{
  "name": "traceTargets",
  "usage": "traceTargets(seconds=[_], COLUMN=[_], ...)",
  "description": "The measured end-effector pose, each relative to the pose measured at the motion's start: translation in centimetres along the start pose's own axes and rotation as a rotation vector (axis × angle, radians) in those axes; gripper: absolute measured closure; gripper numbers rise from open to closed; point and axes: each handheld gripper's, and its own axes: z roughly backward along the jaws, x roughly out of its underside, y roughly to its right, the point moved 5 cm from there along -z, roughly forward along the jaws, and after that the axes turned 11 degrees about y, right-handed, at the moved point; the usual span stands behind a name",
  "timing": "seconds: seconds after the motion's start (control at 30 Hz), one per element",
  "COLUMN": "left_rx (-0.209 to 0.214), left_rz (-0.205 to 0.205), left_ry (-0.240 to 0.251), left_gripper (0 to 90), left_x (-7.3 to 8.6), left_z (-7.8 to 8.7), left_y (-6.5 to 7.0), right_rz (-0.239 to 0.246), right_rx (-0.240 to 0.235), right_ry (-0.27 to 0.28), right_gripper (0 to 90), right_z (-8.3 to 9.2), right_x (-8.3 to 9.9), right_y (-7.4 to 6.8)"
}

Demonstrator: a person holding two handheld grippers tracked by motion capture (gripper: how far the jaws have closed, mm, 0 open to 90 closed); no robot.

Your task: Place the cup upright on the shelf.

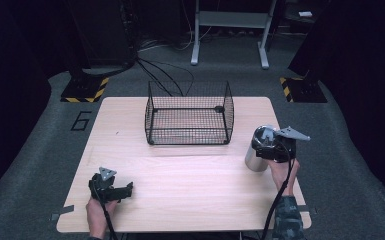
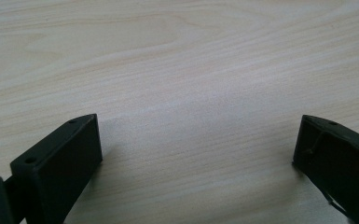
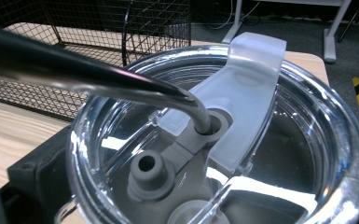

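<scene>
A steel tumbler [image 1: 256,150] stands near the right edge of the wooden table [image 1: 180,185], and my right gripper [image 1: 264,150] is shut on its upper part. The right gripper view looks down on the tumbler's clear lid [image 3: 251,79], with a bent metal straw [image 3: 98,79] running into a grey grommet. One black finger [image 3: 32,179] presses against the lid's left side. My left gripper [image 1: 128,190] lies low at the table's front left, pointing right. It [image 2: 198,154] is open, with bare wood between the jaws. A black wire basket [image 1: 189,132] stands empty at the back middle.
The basket [image 3: 74,37] is just left of and beyond the tumbler. Black stands with yellow-black striped bases sit on the carpet at back left [image 1: 84,90] and back right [image 1: 300,89]. A white frame [image 1: 230,30] and cables lie behind the table.
</scene>
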Motion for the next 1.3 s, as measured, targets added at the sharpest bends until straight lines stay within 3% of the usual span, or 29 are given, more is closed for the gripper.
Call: traceTargets(seconds=[0.43,1.3], left_rx=[0.001,0.002], left_rz=[0.001,0.001], left_ry=[0.000,-0.001], left_gripper=[0.8,0.8], left_x=[0.00,0.00], left_z=[0.00,0.00], left_y=[-0.01,-0.01], right_rz=[0.001,0.016], right_rx=[0.020,0.007], right_ry=[0.022,0.033], right_gripper=[2.0,2.8], right_z=[-0.02,0.21], right_x=[0.04,0.09], right_y=[-0.09,-0.13])
